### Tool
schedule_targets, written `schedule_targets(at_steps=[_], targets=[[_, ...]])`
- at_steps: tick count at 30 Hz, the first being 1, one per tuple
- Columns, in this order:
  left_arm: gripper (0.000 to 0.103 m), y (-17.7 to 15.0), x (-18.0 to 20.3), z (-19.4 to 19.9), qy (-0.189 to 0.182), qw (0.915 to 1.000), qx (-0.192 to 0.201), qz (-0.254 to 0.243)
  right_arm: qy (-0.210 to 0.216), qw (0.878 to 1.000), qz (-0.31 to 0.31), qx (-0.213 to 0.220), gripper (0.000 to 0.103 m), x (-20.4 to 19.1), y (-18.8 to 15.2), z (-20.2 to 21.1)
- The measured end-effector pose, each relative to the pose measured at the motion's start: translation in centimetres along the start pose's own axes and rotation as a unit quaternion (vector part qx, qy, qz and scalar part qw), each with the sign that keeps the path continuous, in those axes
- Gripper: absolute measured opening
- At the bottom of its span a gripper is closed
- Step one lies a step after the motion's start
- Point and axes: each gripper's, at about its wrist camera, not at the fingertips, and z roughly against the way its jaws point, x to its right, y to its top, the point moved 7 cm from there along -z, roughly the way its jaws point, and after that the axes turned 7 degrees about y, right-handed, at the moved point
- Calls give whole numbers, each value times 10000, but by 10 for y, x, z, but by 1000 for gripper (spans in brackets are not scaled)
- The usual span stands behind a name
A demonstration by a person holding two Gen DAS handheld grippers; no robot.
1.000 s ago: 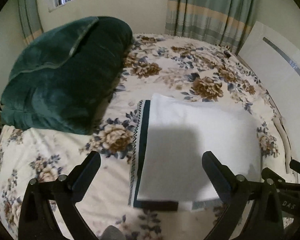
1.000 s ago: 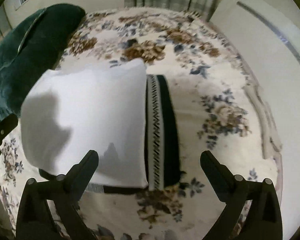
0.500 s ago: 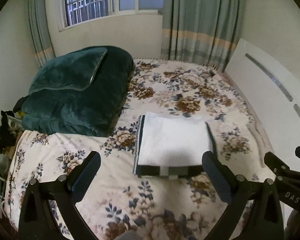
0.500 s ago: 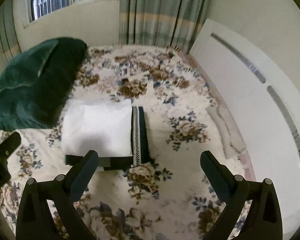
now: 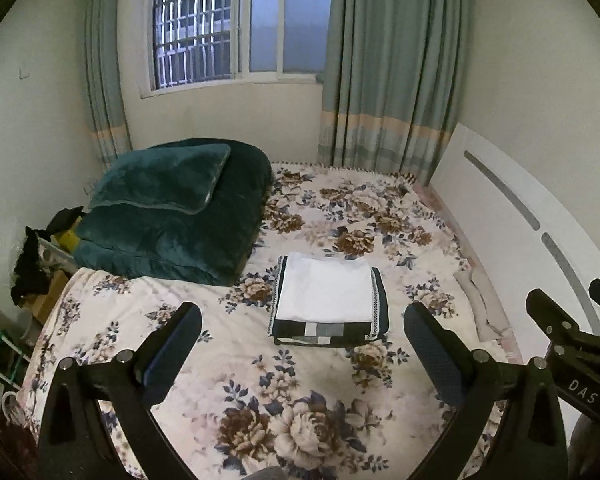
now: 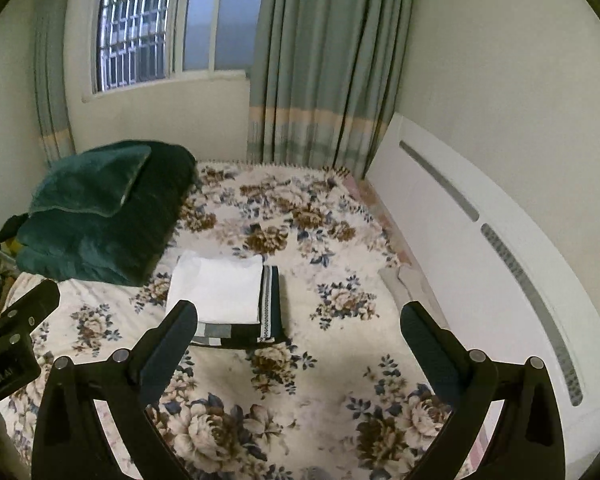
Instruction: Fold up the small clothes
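Bed (image 5: 300,408) in floral cover, filling most of both views. Dark green quilt (image 5: 172,212) folded at far left corner, below barred window (image 5: 196,32). Folded clothes (image 5: 327,300), white piece over dark patterned one, lying flat mid-bed, just right of quilt. Left gripper (image 5: 302,344) spread wide, empty, well above bed. Right gripper (image 6: 298,340) likewise spread, grasping nothing.

Dim room, pale daylight from the window (image 5: 236,24), sharp centre, fisheye-bent dark corners
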Motion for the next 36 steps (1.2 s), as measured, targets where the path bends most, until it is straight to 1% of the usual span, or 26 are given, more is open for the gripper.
schedule_targets(at_steps=[3,8,15,20,36], targets=[[103,-3,-4,26,55,10000,78,10,28,9999,16,150,103,1,-3,40],[103,-8,-8,54,152,9997,174,-27,121,9994,15,335,103,1,-8,87],[103,-12,-9,78,215,9993,315,-64,203,9986,-23,494,103,3,-13,126],[103,-19,-9,90,264,9990,361,-58,233,9985,-23,496,103,5,-16,134],[103,-23,-3,99,398,9983,421,-52,292,9984,10,483,103,7,-21,140]])
